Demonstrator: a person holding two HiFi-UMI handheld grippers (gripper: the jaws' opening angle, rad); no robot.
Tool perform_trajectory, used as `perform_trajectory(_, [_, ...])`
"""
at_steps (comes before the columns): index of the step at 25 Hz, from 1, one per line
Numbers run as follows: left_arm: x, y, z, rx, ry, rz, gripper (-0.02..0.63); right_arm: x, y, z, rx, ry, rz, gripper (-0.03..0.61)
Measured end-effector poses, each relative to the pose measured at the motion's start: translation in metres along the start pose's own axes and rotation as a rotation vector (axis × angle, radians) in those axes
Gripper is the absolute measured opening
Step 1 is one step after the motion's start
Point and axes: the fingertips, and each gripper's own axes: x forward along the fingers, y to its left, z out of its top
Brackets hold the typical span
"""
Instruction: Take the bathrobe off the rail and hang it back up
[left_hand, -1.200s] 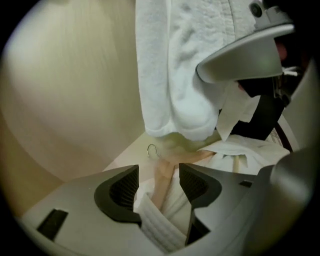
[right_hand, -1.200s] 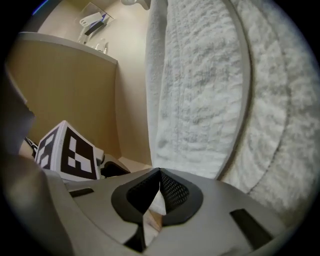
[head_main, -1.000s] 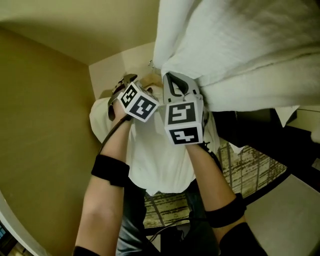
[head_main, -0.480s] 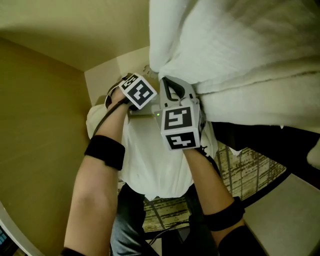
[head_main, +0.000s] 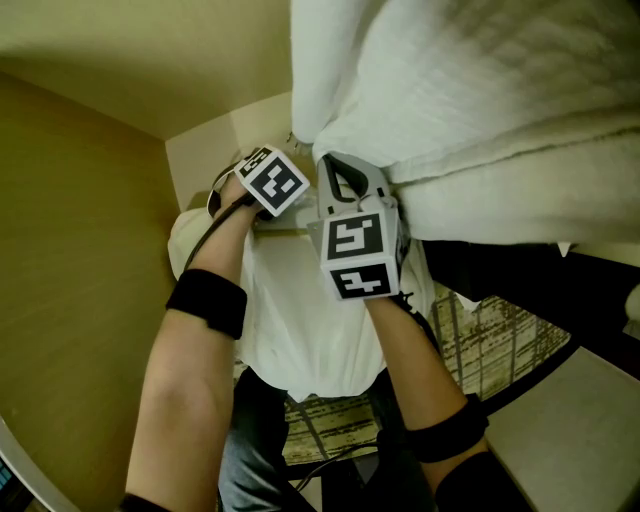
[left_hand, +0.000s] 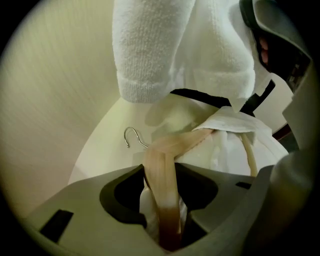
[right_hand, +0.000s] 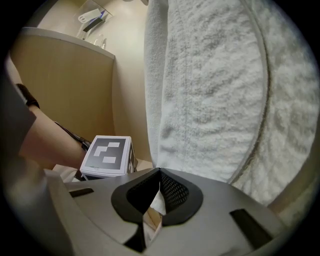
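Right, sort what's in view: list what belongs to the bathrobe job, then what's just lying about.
In the job:
wooden hanger
white robe draped on it
left gripper, fingers have just been closing and now grip the hanger arm between them
right gripper, fingers shut, apparently on a pinch of that robe

Just about:
terry robe hanging alongside
patterned carpet
wall panel

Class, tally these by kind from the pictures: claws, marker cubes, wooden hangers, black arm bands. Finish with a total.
Claws: 2, the left claw, whose jaws have just been closing on the wooden hanger, and the right claw, shut on a fold of white cloth.
Marker cubes: 2.
Wooden hangers: 1.
Black arm bands: 2.
Total: 7.
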Motion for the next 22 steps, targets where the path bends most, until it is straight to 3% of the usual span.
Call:
perform_trajectory(9, [-0.016, 0.005, 0.000, -0.014, -0.043, 0.121, 0.186, -0.006, -0.003, 0.004, 0.015, 0.007, -0.009, 0.023])
perform_trajectory(22, [-0.136, -0.010, -0.012, -0.064, -0.210, 0.541, 0.184, -0.055, -0.001, 0.048, 0.019, 0.026, -0.018, 0.023])
